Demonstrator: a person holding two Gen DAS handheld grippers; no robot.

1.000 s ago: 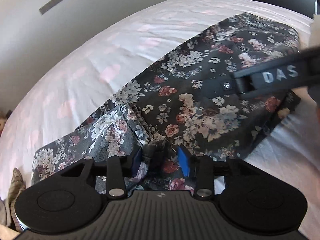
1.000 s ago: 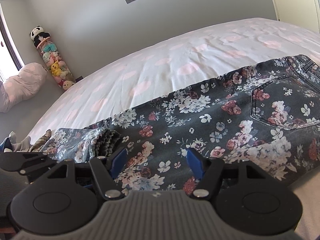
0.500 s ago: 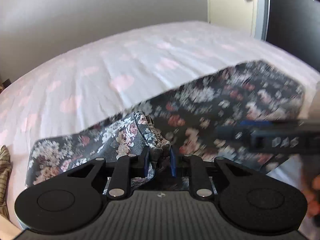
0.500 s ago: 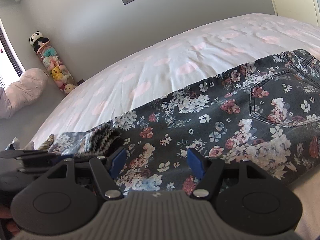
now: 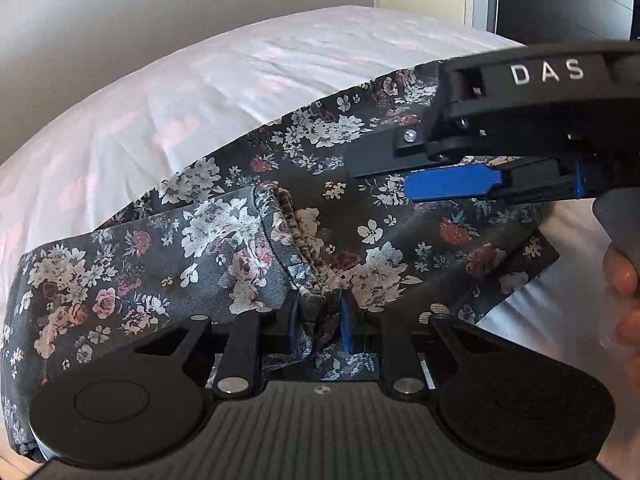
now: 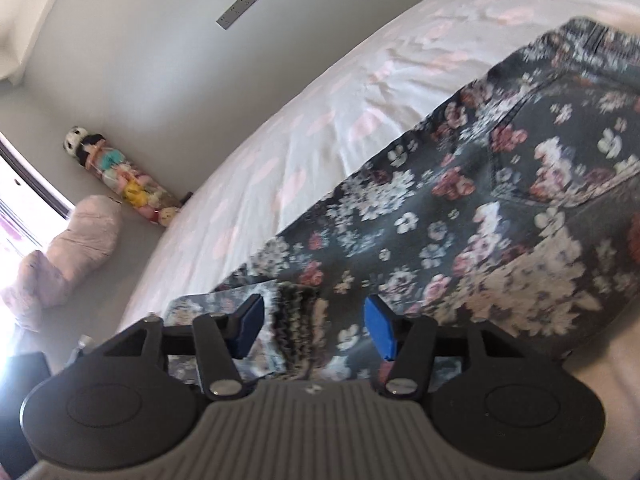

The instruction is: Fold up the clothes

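Left wrist view: the left tool [image 5: 318, 320] is clamped on the hem of the floral trousers [image 5: 360, 208], which lie across the bed [image 5: 240, 76]. Half a second ago the cuff stood bunched above the pads; it now drapes leftward as a folded-over leg. The right tool [image 5: 452, 180], blurred and lower then, now sits higher at right, sharp, its blue pad above the cloth; a hand [image 5: 624, 300] grips it.

Right wrist view: the right tool [image 6: 314, 330] has its pads apart, holding nothing. The view has tilted since the earlier frame. The trousers [image 6: 500, 220] lie beneath, rear pocket at right, frame slightly blurred.
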